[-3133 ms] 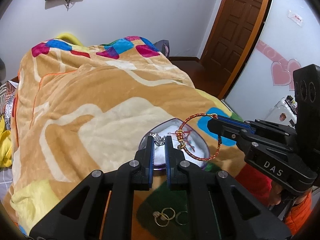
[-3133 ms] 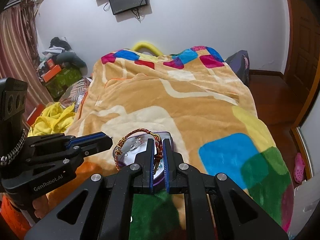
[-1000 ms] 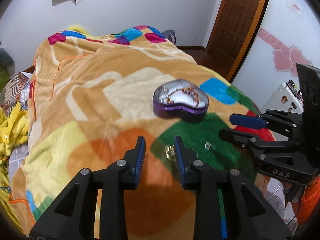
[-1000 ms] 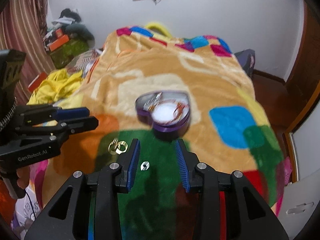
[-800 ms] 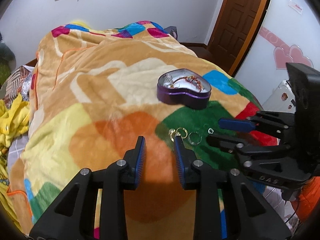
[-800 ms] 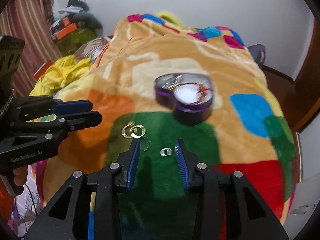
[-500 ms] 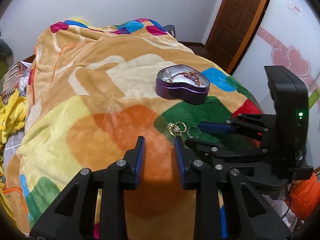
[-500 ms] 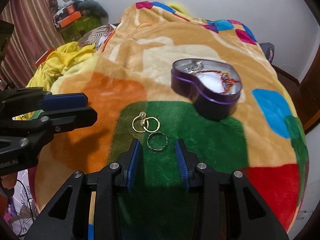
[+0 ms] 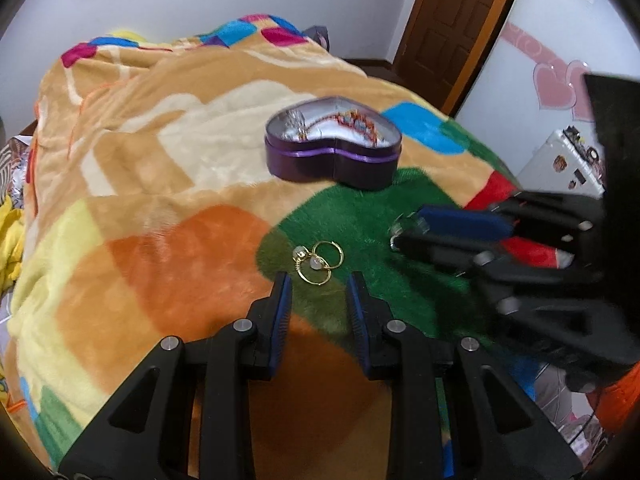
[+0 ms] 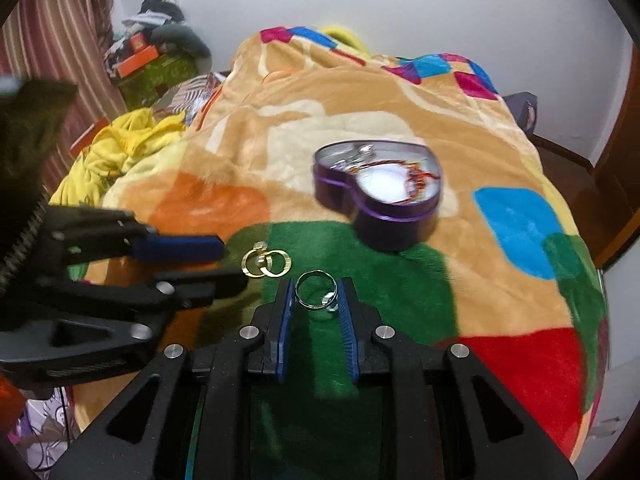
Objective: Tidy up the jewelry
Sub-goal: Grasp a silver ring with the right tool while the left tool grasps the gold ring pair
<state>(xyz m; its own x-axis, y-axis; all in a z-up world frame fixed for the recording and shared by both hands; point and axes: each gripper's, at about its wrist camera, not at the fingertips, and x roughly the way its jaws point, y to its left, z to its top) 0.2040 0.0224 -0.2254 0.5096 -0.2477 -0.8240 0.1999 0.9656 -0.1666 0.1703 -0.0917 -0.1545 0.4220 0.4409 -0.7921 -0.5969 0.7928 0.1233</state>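
A purple heart-shaped tin sits open on the blanket, holding a red bracelet and silver pieces; it also shows in the right wrist view. Two gold rings lie on the green patch just ahead of my open left gripper; they also show in the right wrist view. A silver ring lies between the fingers of my open right gripper, not clearly clamped. The right gripper shows in the left wrist view too.
The bed is covered by an orange patchwork blanket. A yellow cloth and clutter lie left of the bed. A brown door and a white appliance stand to the right.
Both grippers have dropped lower and closer to the rings on the green patch. The right gripper's fingers now straddle the silver ring. The bracelet held earlier lies in the tin.
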